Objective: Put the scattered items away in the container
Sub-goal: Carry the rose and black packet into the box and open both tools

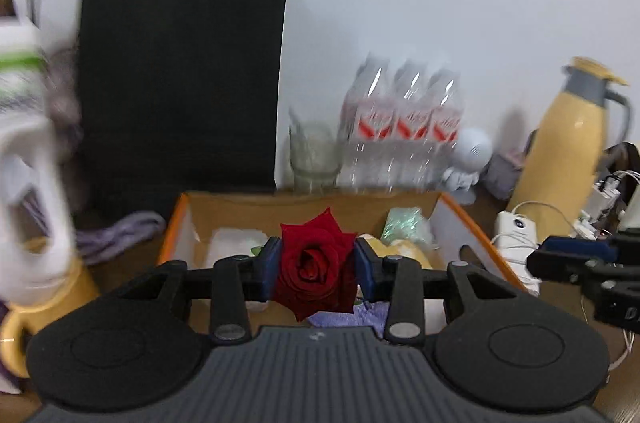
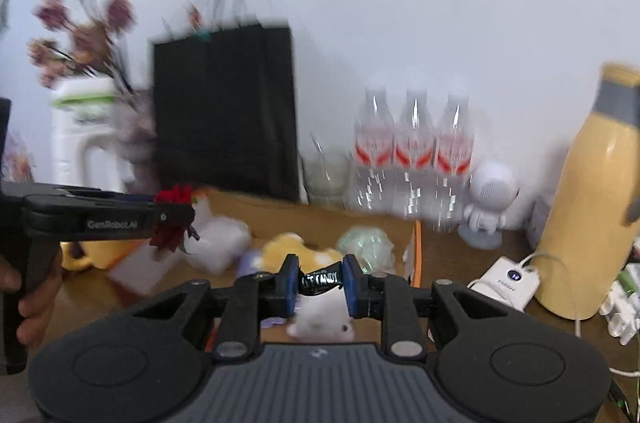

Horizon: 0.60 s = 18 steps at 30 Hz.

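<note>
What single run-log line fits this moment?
left gripper: holds red rose | right gripper: holds black candy wrapper | cardboard box: part-filled

Red rose (image 1: 315, 261) over cardboard box (image 1: 180, 219)

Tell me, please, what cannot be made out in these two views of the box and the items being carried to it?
- Left wrist view: the box floor near the camera, hidden by the rose and left tool.
- Left wrist view: the right tool is cut off by the right edge; its load is unseen.
- Right wrist view: the candy wrapper lettering, partly hidden in the right tool.
- Both views: bottle labels, motion-blurred.
</note>
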Tool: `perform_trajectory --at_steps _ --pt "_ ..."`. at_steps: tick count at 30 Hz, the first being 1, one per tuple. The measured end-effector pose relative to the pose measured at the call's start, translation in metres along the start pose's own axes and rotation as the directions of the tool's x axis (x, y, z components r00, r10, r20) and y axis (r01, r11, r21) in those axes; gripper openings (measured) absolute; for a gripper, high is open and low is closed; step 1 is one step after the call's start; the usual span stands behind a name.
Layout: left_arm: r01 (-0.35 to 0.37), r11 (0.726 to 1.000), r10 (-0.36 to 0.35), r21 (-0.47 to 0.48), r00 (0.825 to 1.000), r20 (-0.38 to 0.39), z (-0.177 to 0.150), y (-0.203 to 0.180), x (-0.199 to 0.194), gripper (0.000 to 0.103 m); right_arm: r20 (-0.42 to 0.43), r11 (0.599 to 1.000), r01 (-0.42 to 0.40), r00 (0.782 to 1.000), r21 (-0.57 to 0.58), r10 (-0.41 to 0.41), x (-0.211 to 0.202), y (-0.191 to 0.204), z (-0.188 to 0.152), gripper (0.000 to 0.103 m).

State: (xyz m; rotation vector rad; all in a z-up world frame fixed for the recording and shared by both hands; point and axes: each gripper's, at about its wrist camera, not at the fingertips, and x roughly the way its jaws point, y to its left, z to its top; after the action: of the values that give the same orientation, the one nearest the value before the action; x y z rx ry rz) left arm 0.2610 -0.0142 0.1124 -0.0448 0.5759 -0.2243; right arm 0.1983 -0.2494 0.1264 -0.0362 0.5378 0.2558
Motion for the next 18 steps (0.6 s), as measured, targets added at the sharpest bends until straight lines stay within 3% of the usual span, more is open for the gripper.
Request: perform_trajectory --at_steps 4,7,9,14,18 --pt "-0.036 0.999 0.039 0.02 0.984 -0.177 0.021 0.0 0.068 0.04 -0.184 0.999 -0.004 0.983 0.052 0.014 0.066 -0.031 0.027 0.022" --pt "-0.035 0.999 0.042 0.032 0.968 -0.249 0.025 0.002 0.105 0.04 -0.3 0.998 -0.011 0.954 0.063 0.029 0.11 -0.041 0.038 0.022" --pt "-0.042 0.998 0.055 0.049 0.954 -0.296 0.026 0.003 0.125 0.04 -0.367 0.999 0.014 0.93 0.031 -0.002 0.135 -0.042 0.04 0.022" --pt "-0.064 0.997 0.071 0.031 0.92 -0.385 0.026 0.005 0.161 0.044 -0.497 0.997 0.062 0.864 -0.046 -0.077 0.185 -0.043 0.033 0.025" --pt "-0.057 0.998 0.063 0.026 0.923 -0.379 0.031 0.008 0.16 0.052 -0.518 0.988 0.091 0.843 -0.128 -0.145 0.205 -0.038 0.027 0.028"
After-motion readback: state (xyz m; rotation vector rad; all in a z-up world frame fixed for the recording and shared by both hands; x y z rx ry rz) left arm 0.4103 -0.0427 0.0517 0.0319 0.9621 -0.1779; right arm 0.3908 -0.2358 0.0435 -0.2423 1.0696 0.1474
